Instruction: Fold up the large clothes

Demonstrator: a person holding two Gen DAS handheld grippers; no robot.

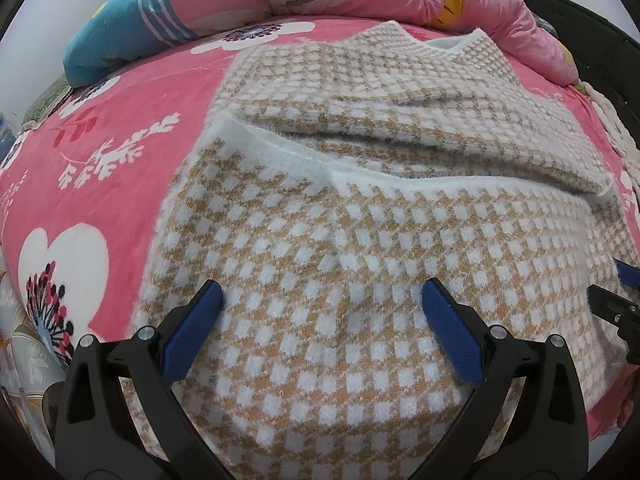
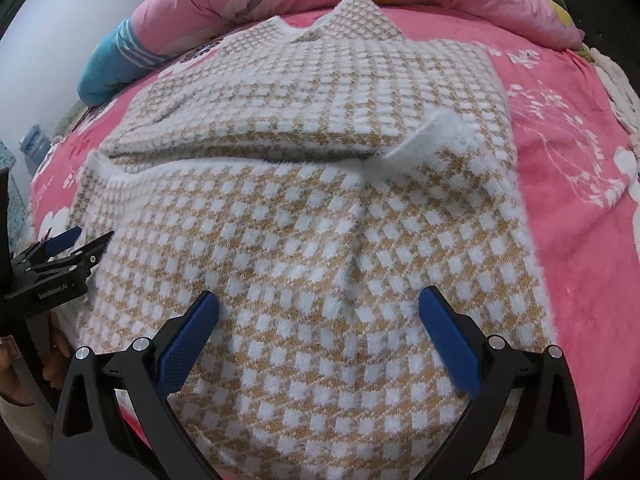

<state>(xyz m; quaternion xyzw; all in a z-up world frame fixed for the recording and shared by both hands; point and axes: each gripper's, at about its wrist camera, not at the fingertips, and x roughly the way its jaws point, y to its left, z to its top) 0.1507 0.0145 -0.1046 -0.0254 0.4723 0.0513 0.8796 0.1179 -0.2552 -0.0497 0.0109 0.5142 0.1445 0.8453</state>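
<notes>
The sweater (image 1: 320,240) is lying on the bed (image 1: 120,120), sleeves already folded in. Both grippers, left (image 1: 322,300) and right (image 2: 318,308), are being held spread above its hem, gripping nothing. Next, the hem probably needs pinching and folding upward.

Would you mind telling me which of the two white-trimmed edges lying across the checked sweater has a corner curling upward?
The right-hand one: on the sweater, the white trim's right end lifts into a fluffy flap, while the left end lies flat.
</notes>
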